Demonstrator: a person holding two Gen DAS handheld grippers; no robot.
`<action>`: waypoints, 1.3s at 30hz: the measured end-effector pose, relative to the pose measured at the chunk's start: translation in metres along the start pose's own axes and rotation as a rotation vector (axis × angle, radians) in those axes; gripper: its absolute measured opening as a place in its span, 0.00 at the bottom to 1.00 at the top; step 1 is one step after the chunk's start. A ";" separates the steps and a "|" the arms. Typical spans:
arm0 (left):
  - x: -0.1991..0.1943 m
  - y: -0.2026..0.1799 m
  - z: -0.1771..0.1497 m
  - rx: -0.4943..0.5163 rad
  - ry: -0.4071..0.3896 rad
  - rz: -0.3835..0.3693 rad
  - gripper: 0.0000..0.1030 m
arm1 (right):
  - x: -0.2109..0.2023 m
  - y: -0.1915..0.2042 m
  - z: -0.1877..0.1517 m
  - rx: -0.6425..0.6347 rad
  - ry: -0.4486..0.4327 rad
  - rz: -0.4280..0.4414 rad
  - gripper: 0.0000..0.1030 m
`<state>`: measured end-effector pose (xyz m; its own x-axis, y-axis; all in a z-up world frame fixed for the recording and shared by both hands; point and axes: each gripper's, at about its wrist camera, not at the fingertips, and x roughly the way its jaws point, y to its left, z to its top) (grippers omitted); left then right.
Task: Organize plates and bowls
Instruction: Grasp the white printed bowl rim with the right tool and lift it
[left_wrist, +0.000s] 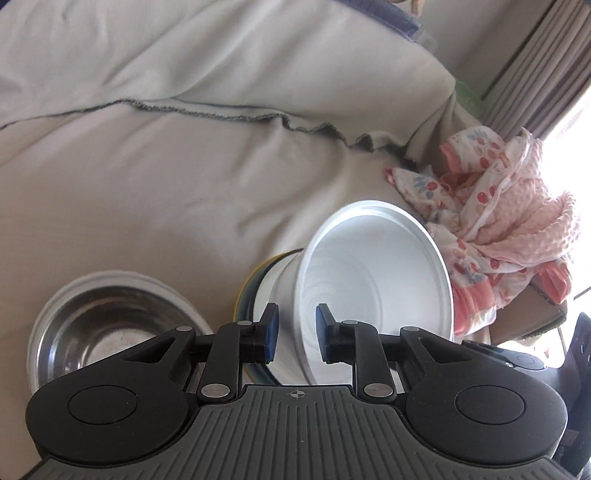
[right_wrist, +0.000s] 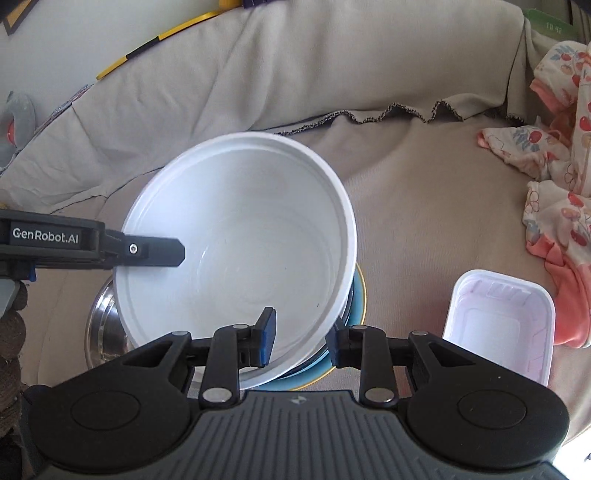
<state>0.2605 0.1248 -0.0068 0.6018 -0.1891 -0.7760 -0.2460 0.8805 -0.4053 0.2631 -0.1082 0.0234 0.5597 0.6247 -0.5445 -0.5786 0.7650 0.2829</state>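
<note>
Pinching white bowl rim, right fingers; left fingers spread astride it; steel bowl, pink clothes nearby.

White bowl is seen tilted, near wall between unclamped pads of left gripper; steel bowl is seen left, pink cloth far right.

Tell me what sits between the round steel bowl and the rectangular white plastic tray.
Right wrist view: a round white plastic bowl over a blue, yellow-rimmed plate lies between steel bowl and tray.
</note>
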 end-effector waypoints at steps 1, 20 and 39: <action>0.001 0.001 -0.003 -0.009 0.004 -0.003 0.23 | 0.000 -0.001 -0.002 0.002 -0.016 -0.012 0.28; -0.081 0.090 -0.034 -0.013 -0.169 0.169 0.23 | -0.048 0.029 -0.045 -0.034 -0.249 0.127 0.61; -0.045 0.188 -0.069 -0.266 -0.030 0.233 0.42 | 0.048 0.117 -0.078 -0.051 -0.023 0.080 0.71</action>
<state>0.1345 0.2688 -0.0821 0.5275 0.0196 -0.8493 -0.5659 0.7538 -0.3340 0.1757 -0.0014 -0.0314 0.5236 0.6873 -0.5034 -0.6514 0.7038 0.2835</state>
